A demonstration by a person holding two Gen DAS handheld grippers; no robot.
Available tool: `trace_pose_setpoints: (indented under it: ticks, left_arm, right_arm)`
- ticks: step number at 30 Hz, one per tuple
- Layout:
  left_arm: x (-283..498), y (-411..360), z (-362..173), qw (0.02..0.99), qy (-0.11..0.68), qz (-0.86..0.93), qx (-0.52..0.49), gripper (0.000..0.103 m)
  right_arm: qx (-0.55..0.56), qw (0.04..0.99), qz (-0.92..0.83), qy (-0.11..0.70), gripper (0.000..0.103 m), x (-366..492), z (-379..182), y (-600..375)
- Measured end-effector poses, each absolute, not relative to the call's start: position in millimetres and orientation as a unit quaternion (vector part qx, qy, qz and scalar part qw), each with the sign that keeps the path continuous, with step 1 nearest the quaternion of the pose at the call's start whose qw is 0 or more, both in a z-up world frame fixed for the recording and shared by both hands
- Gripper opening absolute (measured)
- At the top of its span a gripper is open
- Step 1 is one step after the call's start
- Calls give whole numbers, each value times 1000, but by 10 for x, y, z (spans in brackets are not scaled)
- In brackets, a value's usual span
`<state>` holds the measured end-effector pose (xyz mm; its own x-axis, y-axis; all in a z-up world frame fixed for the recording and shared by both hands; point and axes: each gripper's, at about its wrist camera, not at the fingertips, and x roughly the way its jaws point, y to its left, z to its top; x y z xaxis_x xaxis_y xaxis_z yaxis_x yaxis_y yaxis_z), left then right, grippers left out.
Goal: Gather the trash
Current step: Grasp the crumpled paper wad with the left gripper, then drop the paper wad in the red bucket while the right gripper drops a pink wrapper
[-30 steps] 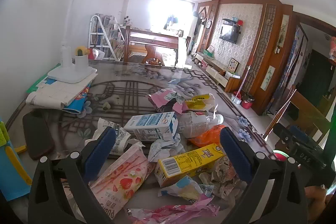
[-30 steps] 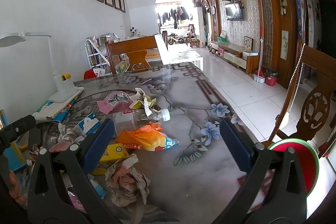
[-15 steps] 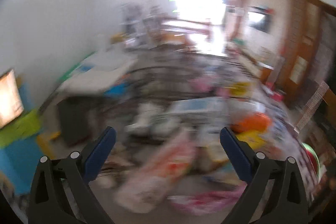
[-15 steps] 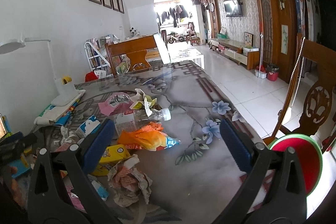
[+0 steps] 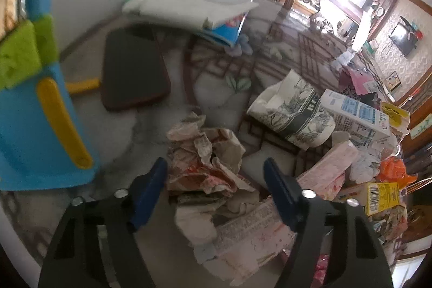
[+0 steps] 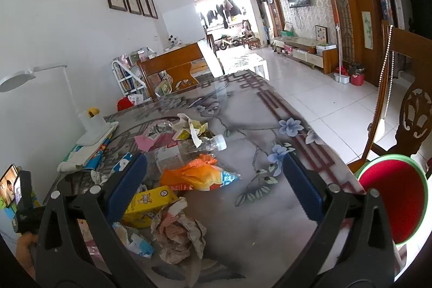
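Glass-topped counter point(image 5: 151, 142) | left claw point(image 5: 214, 181) half-closed, jaws just closing astride crumpled paper wad point(image 5: 208, 166), pads apart from it | risk: wad springs aside, pink wrapper point(image 5: 251, 242) snags | right claw point(image 6: 214, 184) wide, empty.

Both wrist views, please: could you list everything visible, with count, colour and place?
crumpled paper wad: one, brownish-red, between the left fingers
printed paper cup: one, white and black, lying beyond the wad
milk carton: one, white and blue, right of the cup
yellow carton: one, yellow, table's near left
orange bag: one, orange, mid-table
plastic bottle: one, clear, behind the bag
desk lamp: one, white, by the wall
left hand-held gripper: blue pads, just closing, straddling the wad
right hand-held gripper: blue pads, open
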<state>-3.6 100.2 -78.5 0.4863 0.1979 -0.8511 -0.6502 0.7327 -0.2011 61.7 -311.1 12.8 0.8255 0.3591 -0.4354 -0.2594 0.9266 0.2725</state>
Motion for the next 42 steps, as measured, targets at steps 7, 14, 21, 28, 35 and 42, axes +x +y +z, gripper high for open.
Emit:
trace_pose_setpoints:
  ticks: [7, 14, 21, 28, 35, 42]
  left_arm:
    - [89, 918, -783, 841, 425, 219, -254, 32]
    - [23, 724, -568, 870, 391, 201, -223, 25]
    - [93, 541, -419, 892, 374, 184, -178, 25]
    - [85, 559, -396, 892, 366, 184, -192, 25]
    - [5, 563, -379, 894, 360, 188, -191, 25]
    - [-93, 487, -209, 907, 336, 203, -152, 25]
  right_arm:
    - [61, 936, 196, 287, 99, 656, 44, -2948]
    - [62, 901, 228, 365, 99, 785, -170, -2817]
    - [8, 864, 342, 368, 99, 586, -196, -2421]
    - [-84, 798, 429, 416, 78, 317, -477, -1907]
    - [-74, 757, 435, 482, 25, 359, -791, -1781]
    - [-73, 767, 466, 435, 15, 169, -499, -1881]
